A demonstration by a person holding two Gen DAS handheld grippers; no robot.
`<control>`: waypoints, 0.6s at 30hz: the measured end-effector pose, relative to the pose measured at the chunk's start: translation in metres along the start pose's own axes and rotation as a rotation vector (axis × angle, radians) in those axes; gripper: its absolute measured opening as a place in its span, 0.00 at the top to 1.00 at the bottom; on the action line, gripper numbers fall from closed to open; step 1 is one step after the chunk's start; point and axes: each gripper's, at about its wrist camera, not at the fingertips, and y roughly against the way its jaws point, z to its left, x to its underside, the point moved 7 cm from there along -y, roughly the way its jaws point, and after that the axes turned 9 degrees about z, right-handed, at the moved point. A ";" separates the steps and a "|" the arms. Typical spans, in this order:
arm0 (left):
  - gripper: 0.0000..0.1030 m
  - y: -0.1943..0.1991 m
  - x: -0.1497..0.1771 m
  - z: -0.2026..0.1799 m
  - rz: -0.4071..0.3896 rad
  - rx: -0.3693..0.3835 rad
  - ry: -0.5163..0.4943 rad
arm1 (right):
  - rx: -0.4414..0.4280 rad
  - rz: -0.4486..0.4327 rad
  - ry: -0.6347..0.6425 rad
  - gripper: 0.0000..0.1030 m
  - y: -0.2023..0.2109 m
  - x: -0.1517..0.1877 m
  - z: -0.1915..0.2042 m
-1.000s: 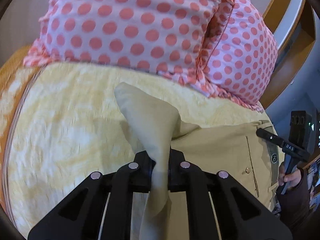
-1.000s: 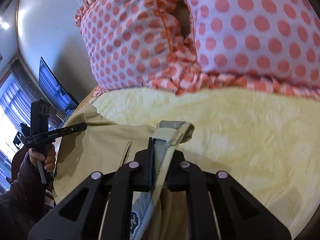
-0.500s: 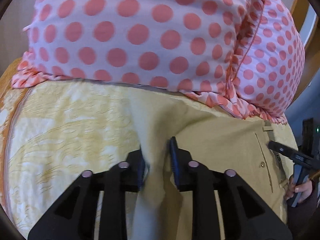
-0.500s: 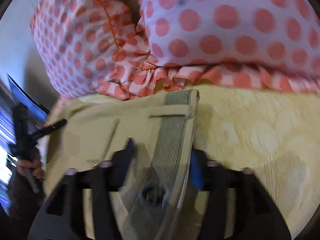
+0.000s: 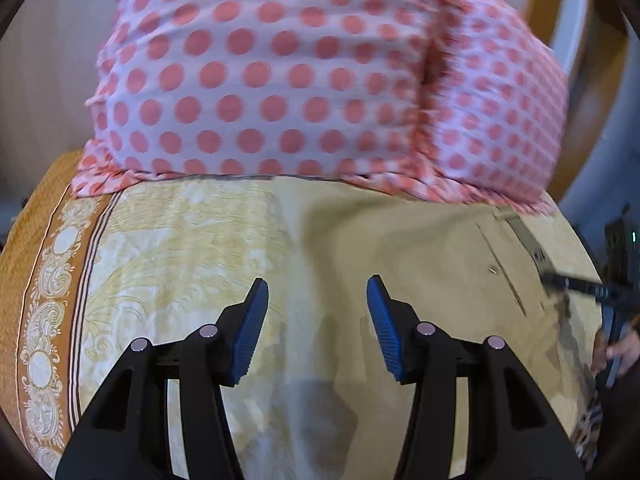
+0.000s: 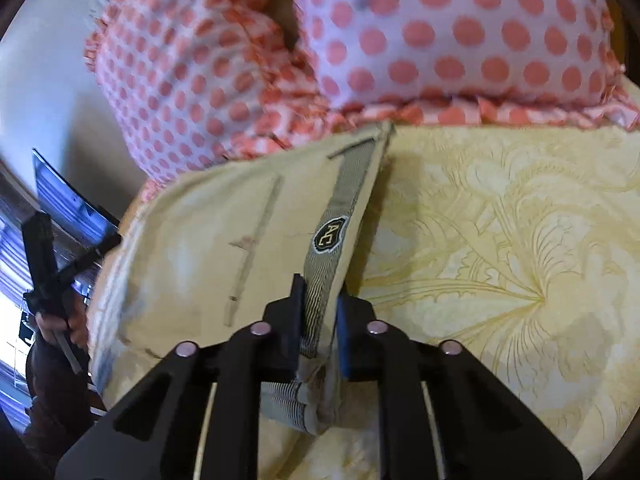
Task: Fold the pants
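The khaki pants (image 5: pixel 420 264) lie spread on the yellow bedspread (image 5: pixel 180 248), reaching back to the pillows. My left gripper (image 5: pixel 316 300) is open and empty, its blue pads (image 5: pixel 252 320) apart just above the pants' left edge. In the right wrist view the pants (image 6: pixel 200 248) show a grey striped waistband (image 6: pixel 340 208) with a black badge. My right gripper (image 6: pixel 318 312) is shut on the waistband near the pants' right edge. The other gripper shows at far left (image 6: pixel 44 264) in this view.
Two pink polka-dot pillows (image 5: pixel 320 80) stand right behind the pants. An orange patterned border (image 5: pixel 44 300) runs along the bed's left side. A wooden headboard curve (image 5: pixel 552 8) is at the upper right. A dark screen (image 6: pixel 68 196) is beyond the bed's left.
My left gripper has let go of the pant leg and opened wide; the cloth now lies flat. My right gripper opened for a moment and has shut on the waistband again.
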 end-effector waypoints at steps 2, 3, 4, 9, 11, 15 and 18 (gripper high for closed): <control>0.45 0.006 0.011 -0.021 0.006 0.044 -0.072 | -0.047 -0.012 -0.016 0.93 0.013 0.006 0.010; 0.44 0.006 0.015 -0.029 0.012 0.053 -0.105 | -0.085 -0.013 -0.037 0.93 0.019 0.013 0.015; 0.44 0.006 0.022 -0.039 0.024 0.062 -0.149 | -0.103 -0.009 -0.051 0.94 0.022 0.019 0.019; 0.44 -0.010 0.045 -0.055 0.095 0.029 -0.258 | -0.116 0.051 -0.165 0.92 0.013 0.069 0.011; 0.44 -0.014 0.046 -0.048 0.105 0.025 -0.242 | -0.076 0.030 -0.175 0.82 0.016 0.073 0.006; 0.34 -0.009 0.027 -0.021 0.051 0.013 -0.140 | -0.019 0.002 -0.147 0.42 0.013 0.054 -0.003; 0.33 -0.010 0.015 0.002 0.041 -0.005 -0.066 | -0.026 0.037 -0.119 0.42 -0.007 0.042 -0.004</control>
